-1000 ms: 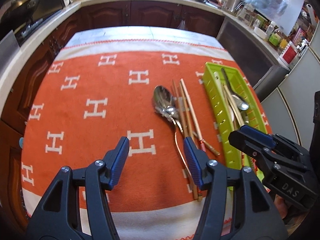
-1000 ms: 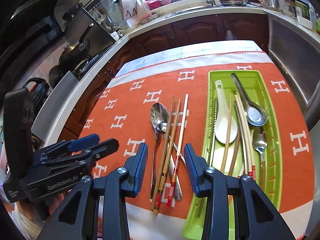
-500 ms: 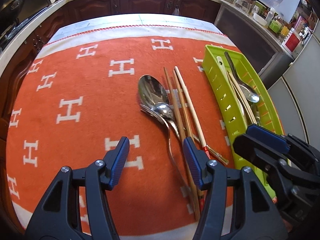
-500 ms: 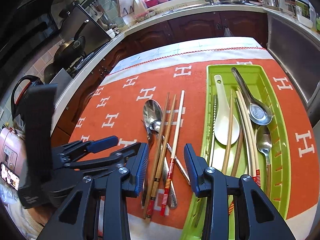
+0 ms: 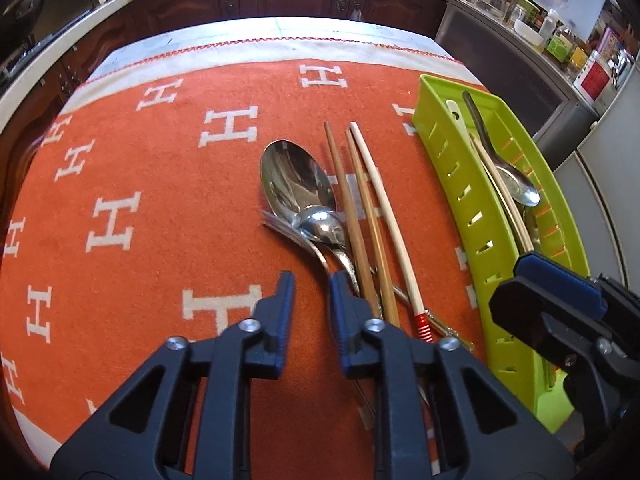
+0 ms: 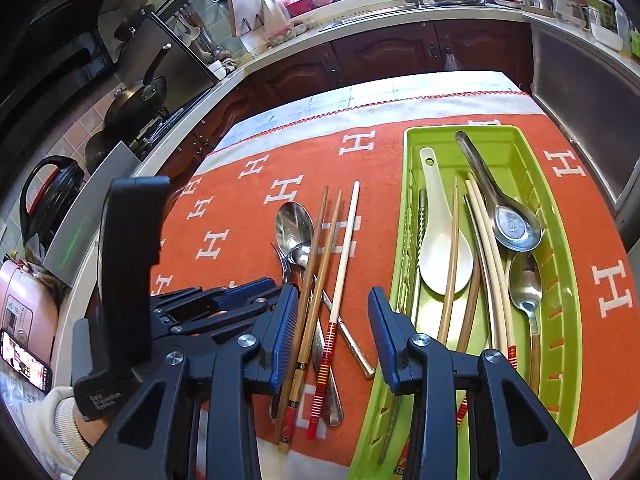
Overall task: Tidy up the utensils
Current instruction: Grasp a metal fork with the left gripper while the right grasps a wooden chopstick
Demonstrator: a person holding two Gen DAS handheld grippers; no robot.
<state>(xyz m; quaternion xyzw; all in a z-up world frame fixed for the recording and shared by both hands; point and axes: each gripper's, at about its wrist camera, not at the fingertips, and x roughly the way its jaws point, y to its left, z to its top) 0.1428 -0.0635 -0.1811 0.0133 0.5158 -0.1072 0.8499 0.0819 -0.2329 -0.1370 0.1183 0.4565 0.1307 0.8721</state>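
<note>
We see a loose cluster of utensils lying flat on the orange cloth: a large steel spoon (image 5: 294, 178) with its bowl facing up, a smaller steel spoon (image 5: 323, 229) whose bowl overlaps the larger one's neck, and fork tines (image 5: 276, 227) poking out beside them. Just to the right lie two brown wooden chopsticks (image 5: 354, 216) and one pale chopstick (image 5: 390, 216) with a red-striped end, side by side over the spoon handles. Beside the cluster sits a lime-green slotted tray (image 6: 568, 320), already holding a white ceramic soup spoon (image 6: 442, 256), two steel spoons (image 6: 516, 228), and several chopsticks (image 6: 486, 248), all lengthwise.
</note>
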